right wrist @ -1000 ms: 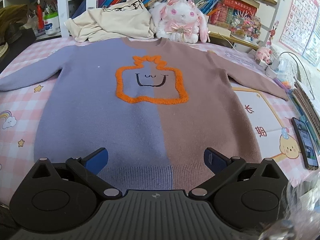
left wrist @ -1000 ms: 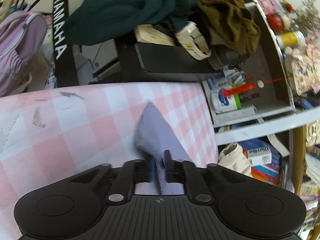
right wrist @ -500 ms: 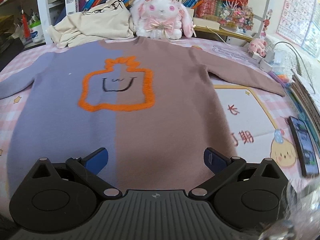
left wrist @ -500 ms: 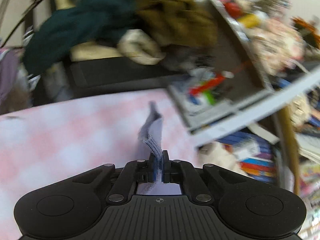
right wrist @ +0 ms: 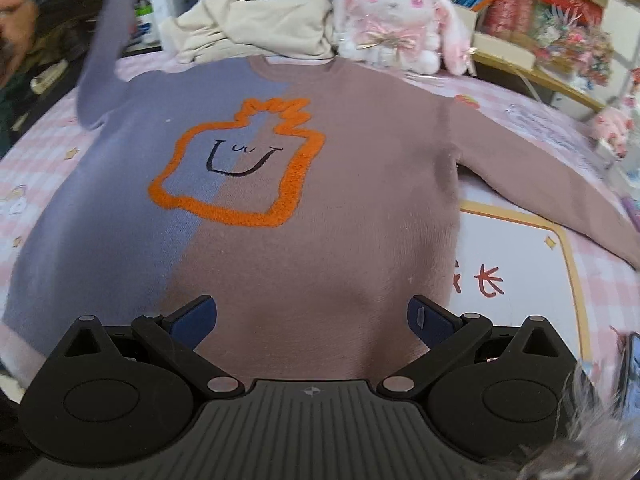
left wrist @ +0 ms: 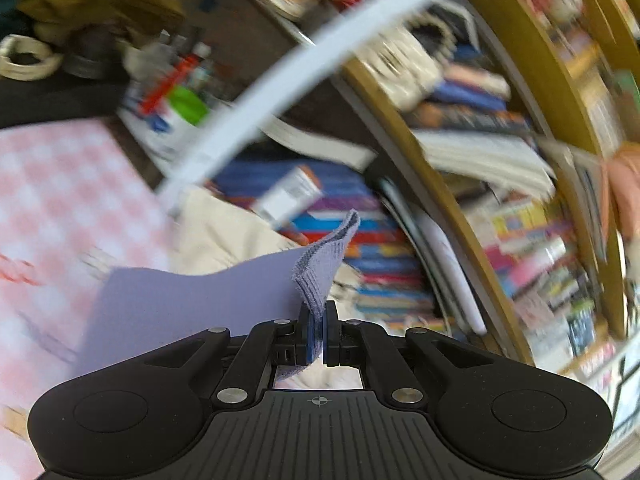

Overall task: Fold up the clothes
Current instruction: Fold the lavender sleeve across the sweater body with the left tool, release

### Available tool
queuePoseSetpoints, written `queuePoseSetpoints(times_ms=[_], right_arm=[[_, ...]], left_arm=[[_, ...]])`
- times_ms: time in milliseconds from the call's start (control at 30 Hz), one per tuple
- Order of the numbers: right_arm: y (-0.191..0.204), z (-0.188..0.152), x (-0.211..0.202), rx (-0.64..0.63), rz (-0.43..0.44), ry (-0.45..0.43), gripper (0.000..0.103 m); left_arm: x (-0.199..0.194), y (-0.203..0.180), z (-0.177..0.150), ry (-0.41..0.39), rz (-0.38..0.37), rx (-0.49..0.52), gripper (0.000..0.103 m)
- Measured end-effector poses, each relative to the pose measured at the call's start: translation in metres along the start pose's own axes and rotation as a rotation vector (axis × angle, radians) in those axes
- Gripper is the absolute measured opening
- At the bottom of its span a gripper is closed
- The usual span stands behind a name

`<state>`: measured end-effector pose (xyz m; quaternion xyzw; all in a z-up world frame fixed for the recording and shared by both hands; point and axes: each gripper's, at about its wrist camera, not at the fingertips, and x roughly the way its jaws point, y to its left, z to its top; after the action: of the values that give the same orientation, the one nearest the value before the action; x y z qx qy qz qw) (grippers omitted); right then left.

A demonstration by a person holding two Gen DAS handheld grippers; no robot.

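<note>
Since a second ago the lilac sleeve [right wrist: 105, 46] has come up off the pink checked cover [left wrist: 60, 184] and now rises at the far left of the right wrist view, and that view has slid rightward across the sweater toward its brown half.

At the left, the left gripper [left wrist: 318, 338] is clamped tight on the ribbed cuff [left wrist: 326, 264] of that sleeve, the cuff sticking up between its blue pads [left wrist: 305, 336] while the rest of the sleeve trails away to the left. Behind it the left wrist view is badly blurred: a cream garment [left wrist: 224, 236] lies just past the sleeve, and crowded bookshelves [left wrist: 460, 184] fill the right side.

Moving on, the two-tone sweater [right wrist: 280, 200] lies flat and face up on the cover, lilac on its left half, brown on its right, with an orange outlined figure [right wrist: 236, 160] and a drawn smile across the chest. Above its collar sit a heap of cream clothing [right wrist: 256, 24] and a white and pink plush rabbit [right wrist: 394, 20]. The brown sleeve [right wrist: 540, 192] stretches out to the right, lying on the cover.

Nearest me, the right gripper [right wrist: 312, 316] hovers over the brown lower body of the sweater, its fingers spread wide and gripping nothing. A phone [right wrist: 630, 364] lies at the far right edge.
</note>
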<state>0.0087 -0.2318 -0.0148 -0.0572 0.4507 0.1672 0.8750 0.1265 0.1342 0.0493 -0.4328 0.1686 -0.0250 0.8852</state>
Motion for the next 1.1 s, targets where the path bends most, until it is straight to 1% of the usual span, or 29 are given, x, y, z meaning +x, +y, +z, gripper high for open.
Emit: queuePoseSetpoints(times_ms=[100, 200, 333, 533, 733, 767, 833, 867, 900, 933, 967, 1000, 1067, 1100], right_arm=[[-0.017, 0.003, 0.000, 0.013, 0.057, 0.012, 0.103], [-0.029, 0.004, -0.001, 0.002, 0.088, 0.018, 0.103], [-0.041, 0.003, 0.000, -0.014, 0.109, 0.028, 0.103], [-0.059, 0.000, 0.000, 0.003, 0.118, 0.038, 0.103], [-0.068, -0.004, -0.001, 0.010, 0.115, 0.043, 0.103], [-0.069, -0.004, -0.001, 0.012, 0.115, 0.044, 0.103], [-0.070, -0.006, -0.001, 0.017, 0.115, 0.046, 0.103], [-0.071, -0.007, -0.001, 0.020, 0.115, 0.048, 0.103], [-0.071, -0.007, -0.001, 0.023, 0.116, 0.048, 0.103], [-0.071, -0.007, -0.001, 0.026, 0.118, 0.048, 0.103], [-0.071, -0.007, -0.001, 0.029, 0.122, 0.047, 0.103], [-0.071, -0.007, -0.001, 0.032, 0.125, 0.047, 0.103], [-0.071, -0.008, 0.001, 0.039, 0.135, 0.048, 0.103], [-0.071, -0.008, 0.001, 0.043, 0.139, 0.049, 0.103]], left_arm=[[0.019, -0.031, -0.024, 0.028, -0.013, 0.031, 0.003], [0.034, -0.044, -0.049, 0.062, -0.007, 0.027, 0.003], [0.053, -0.058, -0.080, 0.106, 0.008, 0.033, 0.003], [0.076, -0.070, -0.118, 0.184, 0.029, 0.058, 0.003], [0.093, -0.069, -0.146, 0.243, 0.079, 0.084, 0.004], [0.095, -0.069, -0.150, 0.252, 0.087, 0.089, 0.005], [0.099, -0.071, -0.154, 0.281, 0.097, 0.092, 0.011], [0.099, -0.073, -0.156, 0.301, 0.084, 0.090, 0.022], [0.098, -0.075, -0.157, 0.327, 0.077, 0.091, 0.041], [0.095, -0.078, -0.157, 0.342, 0.073, 0.101, 0.048], [0.088, -0.082, -0.157, 0.338, 0.057, 0.120, 0.057], [0.078, -0.085, -0.156, 0.326, 0.032, 0.152, 0.062], [0.054, -0.089, -0.154, 0.296, 0.011, 0.226, 0.064], [0.039, -0.088, -0.153, 0.280, 0.030, 0.272, 0.064]])
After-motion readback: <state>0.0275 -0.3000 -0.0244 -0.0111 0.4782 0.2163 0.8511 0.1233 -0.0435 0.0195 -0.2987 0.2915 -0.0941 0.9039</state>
